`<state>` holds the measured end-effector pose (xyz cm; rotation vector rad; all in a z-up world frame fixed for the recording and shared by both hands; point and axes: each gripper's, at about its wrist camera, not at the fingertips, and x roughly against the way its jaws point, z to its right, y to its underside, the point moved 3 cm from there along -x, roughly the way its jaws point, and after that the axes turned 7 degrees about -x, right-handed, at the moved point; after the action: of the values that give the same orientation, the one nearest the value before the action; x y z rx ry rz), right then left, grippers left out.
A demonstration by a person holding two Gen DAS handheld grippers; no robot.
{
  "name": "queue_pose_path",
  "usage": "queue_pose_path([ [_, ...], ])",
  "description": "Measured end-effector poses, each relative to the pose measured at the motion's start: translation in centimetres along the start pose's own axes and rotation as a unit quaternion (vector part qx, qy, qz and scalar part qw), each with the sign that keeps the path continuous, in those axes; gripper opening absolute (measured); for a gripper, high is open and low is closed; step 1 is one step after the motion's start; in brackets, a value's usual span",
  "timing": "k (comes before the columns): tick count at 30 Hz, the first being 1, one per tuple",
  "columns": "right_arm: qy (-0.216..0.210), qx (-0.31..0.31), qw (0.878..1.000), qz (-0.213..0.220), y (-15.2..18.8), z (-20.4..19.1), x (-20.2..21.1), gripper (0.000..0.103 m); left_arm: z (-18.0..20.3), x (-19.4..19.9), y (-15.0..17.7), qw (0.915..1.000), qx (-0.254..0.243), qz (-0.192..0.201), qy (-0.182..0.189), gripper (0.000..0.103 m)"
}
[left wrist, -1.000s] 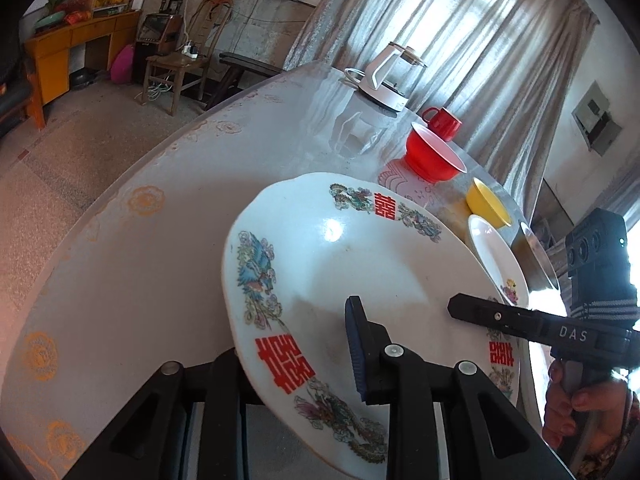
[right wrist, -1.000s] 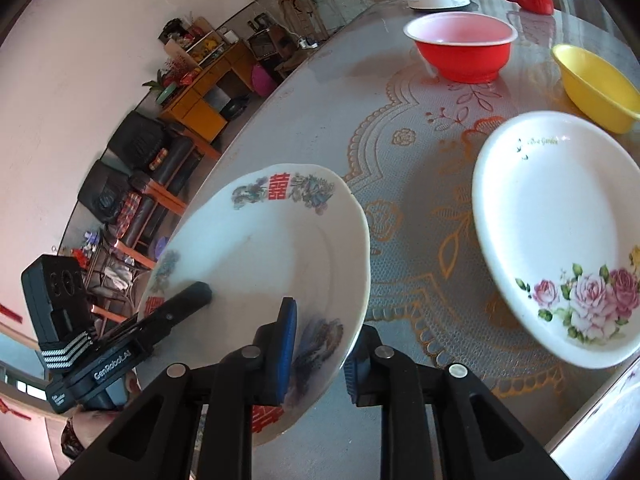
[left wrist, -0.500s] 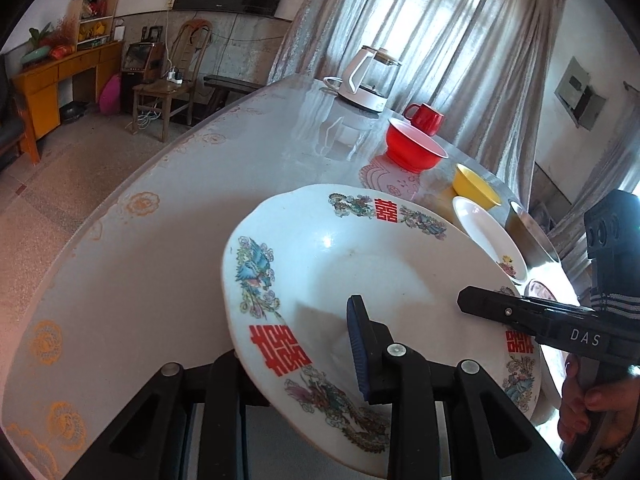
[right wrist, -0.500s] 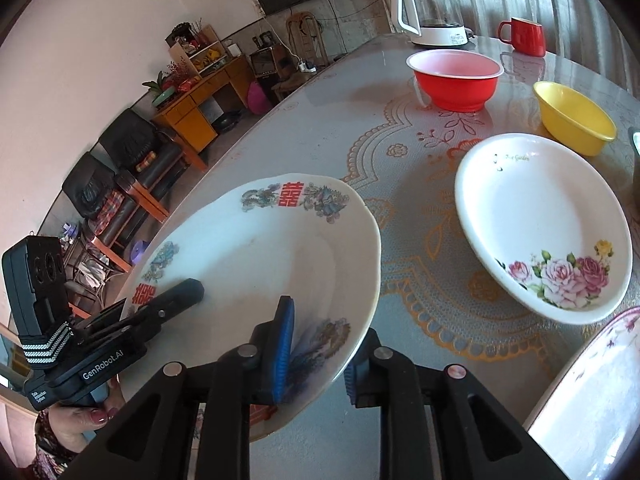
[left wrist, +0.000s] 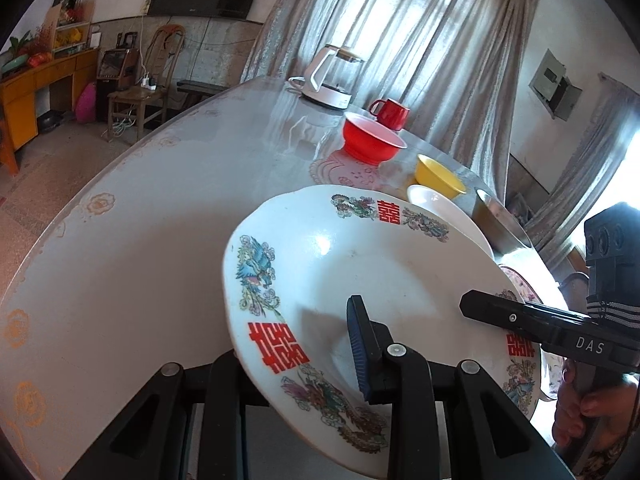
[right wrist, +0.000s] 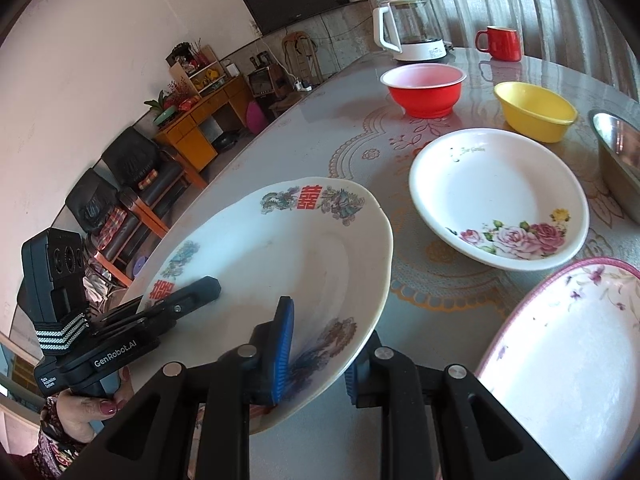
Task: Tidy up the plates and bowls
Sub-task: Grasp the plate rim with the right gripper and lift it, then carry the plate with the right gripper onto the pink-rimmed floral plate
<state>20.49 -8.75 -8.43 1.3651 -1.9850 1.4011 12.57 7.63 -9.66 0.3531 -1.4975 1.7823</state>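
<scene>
Both grippers hold one white plate with red characters and dragon and phoenix prints [left wrist: 360, 264] [right wrist: 280, 248], raised and tilted above the table. My left gripper [left wrist: 296, 364] is shut on the plate's near rim, one blue pad on top and the other finger hidden under the plate. My right gripper [right wrist: 316, 364] is shut on the opposite rim, a pad on each face. Each view also shows the other gripper: the right one's finger [left wrist: 484, 306] and the left one's finger [right wrist: 200, 290], each with a hand on the handle.
On the round table [right wrist: 320, 128] lie a white rose plate [right wrist: 496, 200], a pink-rimmed plate [right wrist: 560, 360], a red bowl [right wrist: 424, 88], a yellow bowl [right wrist: 536, 110] and a steel bowl [right wrist: 616, 148]. A kettle [right wrist: 408, 28] and red mug [right wrist: 500, 42] stand at the far side.
Both grippers have carried the plate back and slightly up. The table's dishes look farther away, and the pink-rimmed plate and steel bowl have come into the right wrist view.
</scene>
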Motion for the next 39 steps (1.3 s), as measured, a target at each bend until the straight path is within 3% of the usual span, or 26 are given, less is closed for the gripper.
queue_pose_path([
  [19,0.036,-0.05,0.993,0.104,3.5,5.6,9.6,0.022,11.3,0.6,-1.3,0.9926,-0.101,0.019,0.065,0.029],
  [39,0.089,-0.146,0.976,0.133,7.3,14.8,14.3,0.022,20.7,-5.5,0.2,0.9791,-0.155,-0.056,0.119,0.029],
])
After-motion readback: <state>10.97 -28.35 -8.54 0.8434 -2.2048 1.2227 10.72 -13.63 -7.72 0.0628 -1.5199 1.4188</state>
